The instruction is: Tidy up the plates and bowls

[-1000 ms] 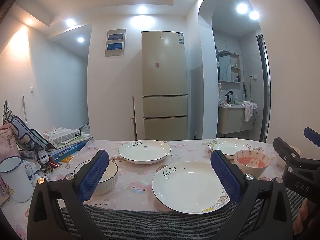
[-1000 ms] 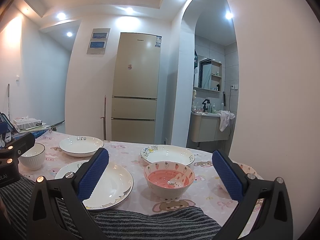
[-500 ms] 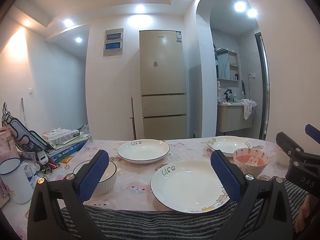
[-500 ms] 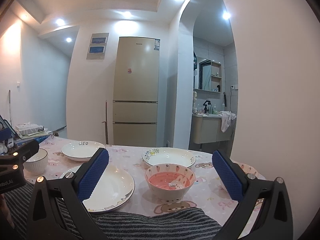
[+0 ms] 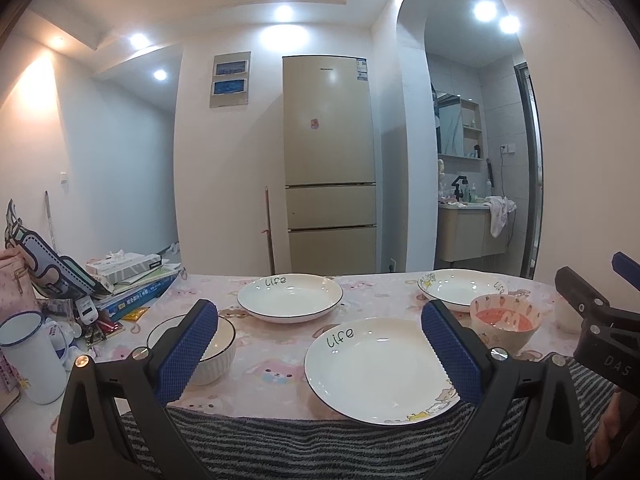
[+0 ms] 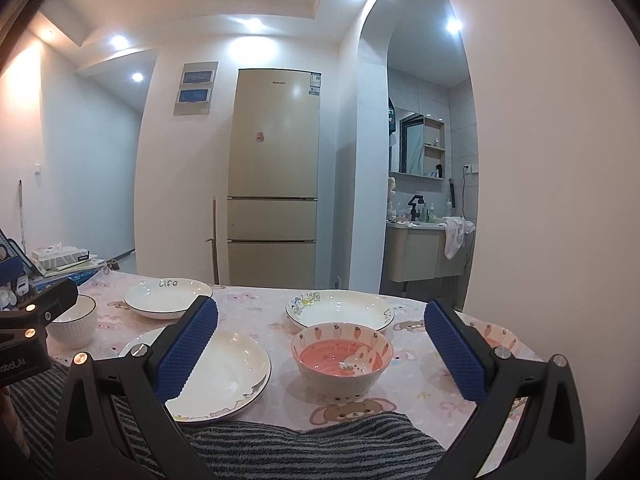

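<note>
Both of my claws are held above the near edge of the table (image 5: 280, 364), and over the last second each has only drifted a little: the fridge (image 5: 330, 168) and ceiling lights have shifted slightly in both views, while the crockery has kept its places. My left claw (image 5: 320, 350) is spread wide with nothing between its blue pads (image 5: 186, 350); my right claw (image 6: 322, 350) is likewise spread wide and empty. Seen from the left claw, the near plate (image 5: 380, 368) marked "life" lies at 6 o'clock, its near rim at the table edge beside the striped cloth (image 5: 320, 436); the far plate (image 5: 290, 296) sits at 11 o'clock from it, the cartoon plate (image 5: 462, 290) at 1 o'clock, the pink bowl (image 5: 504, 322) at 3 o'clock and just in front of the cartoon plate, and the white bowl (image 5: 204, 344) at 9 o'clock, partly hidden by my left pad. A mug (image 5: 30, 356) and a stack of books (image 5: 132, 280) crowd the left end. From the right claw, the pink bowl (image 6: 342, 358) lies almost straight ahead between the jaws. Since nothing has been touched or stacked, I judge the task to be at its start: the slight drift reads as lining up, most likely the right claw on the pink bowl and the left on the near plate.
</note>
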